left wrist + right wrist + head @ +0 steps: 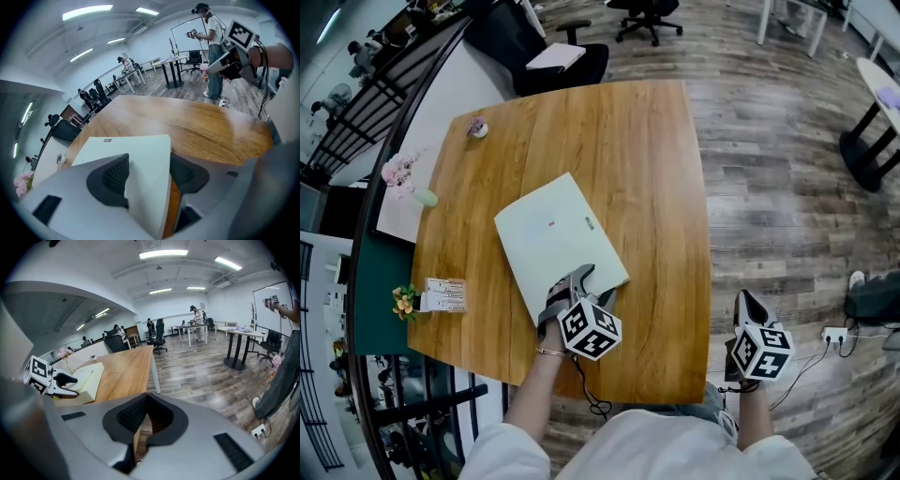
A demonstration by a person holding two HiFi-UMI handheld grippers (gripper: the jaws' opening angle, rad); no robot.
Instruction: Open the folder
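A pale green folder (558, 234) lies shut on the wooden table (656, 169), turned at an angle. My left gripper (592, 286) is at the folder's near right corner. In the left gripper view the folder (126, 145) fills the gap of that gripper (149, 168): one pad lies over the cover and the other sits beside its edge, still set well apart. My right gripper (742, 298) hangs off the table's near right edge over the floor. Its pads (136, 413) meet at the tips with nothing between them. The right gripper view shows the folder (89, 376) and the left gripper (56, 380) at far left.
A small box with flowers (441, 295) sits at the table's left edge, and a pink ornament (476, 127) at its far left corner. A black office chair (553, 56) stands behind the table. A power strip (834, 335) lies on the wooden floor at right. People stand in the background.
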